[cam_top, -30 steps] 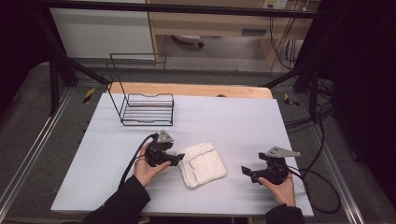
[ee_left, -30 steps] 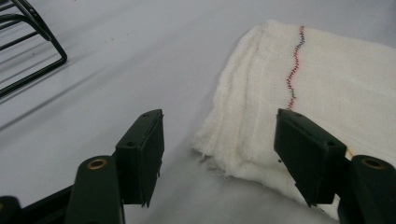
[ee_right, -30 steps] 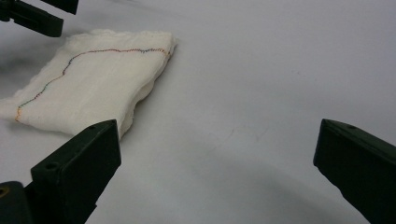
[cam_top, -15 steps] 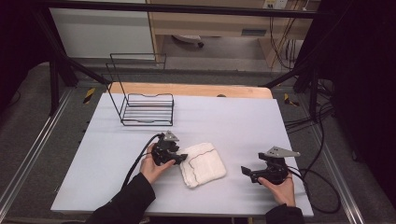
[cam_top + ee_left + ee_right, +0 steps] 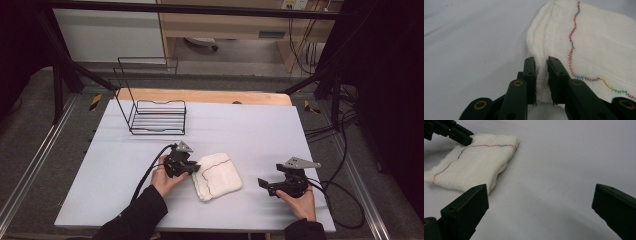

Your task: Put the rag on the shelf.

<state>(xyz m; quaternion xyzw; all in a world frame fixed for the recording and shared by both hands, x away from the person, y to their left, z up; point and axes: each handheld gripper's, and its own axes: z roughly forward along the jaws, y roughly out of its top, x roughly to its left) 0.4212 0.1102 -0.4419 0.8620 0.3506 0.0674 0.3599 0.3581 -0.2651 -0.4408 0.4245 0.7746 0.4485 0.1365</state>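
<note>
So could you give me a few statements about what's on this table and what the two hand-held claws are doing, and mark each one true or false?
1. The left gripper has an edge of the folded white cloth between its jaws. True; its jaws have just been closing on that edge.
2. The right gripper also pinches the cloth. False: its jaws stand wide open over bare table, apart from the cloth.
3. The cloth carries a line of multicoloured zigzag stitching. True.
4. The cloth lies inside the black wire rack. False: the rack holds nothing, and the cloth lies on the white table nearer the person.
5. The rack stands toward the far left of the table. True.
</note>
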